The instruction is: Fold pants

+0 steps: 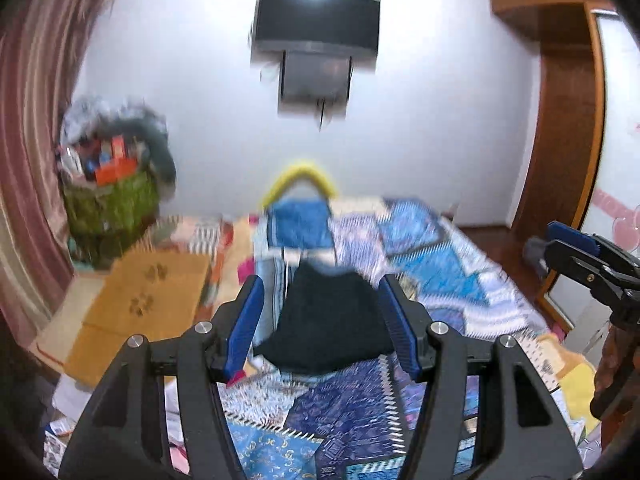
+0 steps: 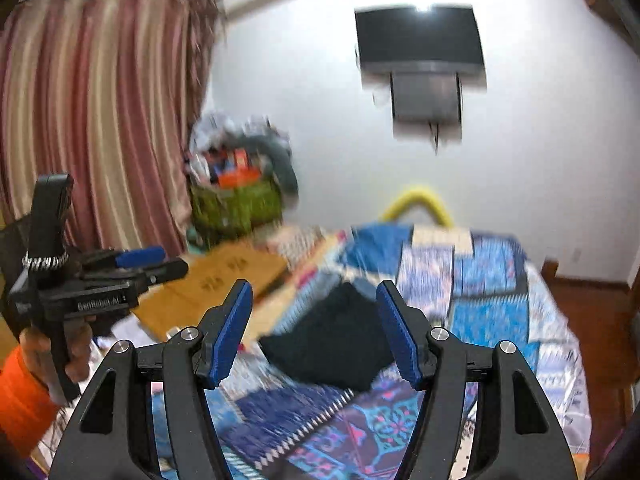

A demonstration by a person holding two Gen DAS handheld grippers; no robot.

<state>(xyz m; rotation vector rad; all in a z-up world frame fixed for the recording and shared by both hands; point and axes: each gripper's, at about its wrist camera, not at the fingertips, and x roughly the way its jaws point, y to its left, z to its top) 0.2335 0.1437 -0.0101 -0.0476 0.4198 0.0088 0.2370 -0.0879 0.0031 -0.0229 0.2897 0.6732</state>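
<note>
We are looking at the pants [image 1: 328, 324], which are lying as a dark, compact bundle on the patterned quilt [image 1: 352, 408] in the middle of the bed, farther from us than both claws. From how small and squared the bundle is sitting, we are judging the folding close to done, or done, with both tools held up off the cloth.

To finish this step well, we are thinking the bundle wants only a check: edges lined up, no leg poking out on the far side, where blur is hiding the outline. If a correction is needed, we should be coming down slowly from above and pinching one edge only, so the layers are not dragged apart.

The left gripper [image 1: 320, 328] is standing open, its blue pads apart with nothing between them; the pants are showing through the gap but lying well beyond it. The right gripper [image 2: 316, 332] is open too and gripping nothing. Both are pointing a little downward over the near part of the bed, side by side and at a similar height.

In the right view, a hand [image 2: 56, 348] in an orange sleeve [image 2: 20, 404] is holding the left tool at the left edge.
</note>
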